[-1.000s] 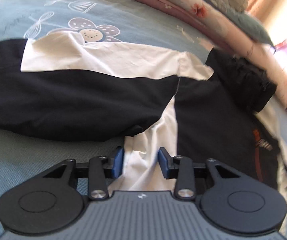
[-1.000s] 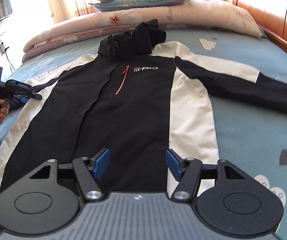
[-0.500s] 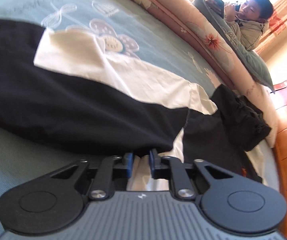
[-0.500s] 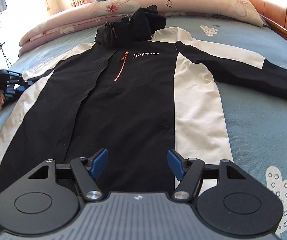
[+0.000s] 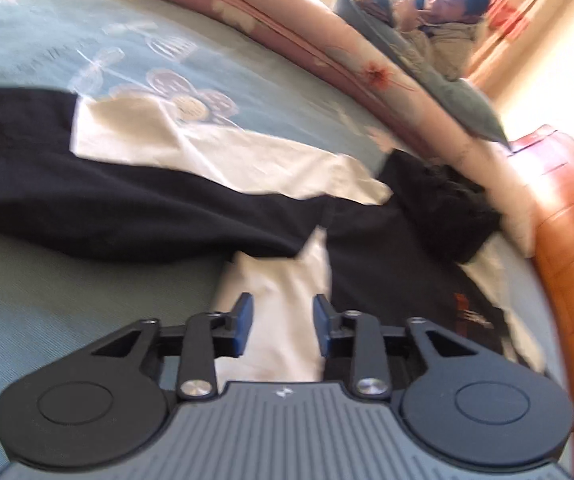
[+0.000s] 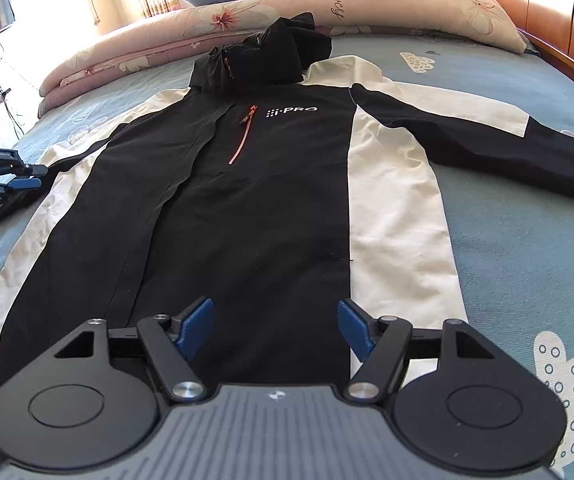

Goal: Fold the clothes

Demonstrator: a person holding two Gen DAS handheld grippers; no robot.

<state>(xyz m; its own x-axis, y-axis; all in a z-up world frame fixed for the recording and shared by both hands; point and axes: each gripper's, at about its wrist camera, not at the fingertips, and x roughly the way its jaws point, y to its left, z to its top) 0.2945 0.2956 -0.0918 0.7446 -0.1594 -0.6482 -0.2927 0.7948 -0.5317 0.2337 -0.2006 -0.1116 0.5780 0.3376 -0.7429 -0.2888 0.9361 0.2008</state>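
The left gripper (image 5: 282, 325) has just reopened over the jacket's (image 6: 255, 208) white side panel, gripping nothing – the right gripper (image 6: 274, 326) hangs wide above the hem; jacket flat on the bed (image 6: 527, 248), unfolded

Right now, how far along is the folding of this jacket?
Done: the jacket lies spread flat on the bed, front up, both sleeves out. In hand: nothing is gripped; the left gripper has just reopened over the white side panel, and the right gripper hangs open above the hem. Left: every fold.
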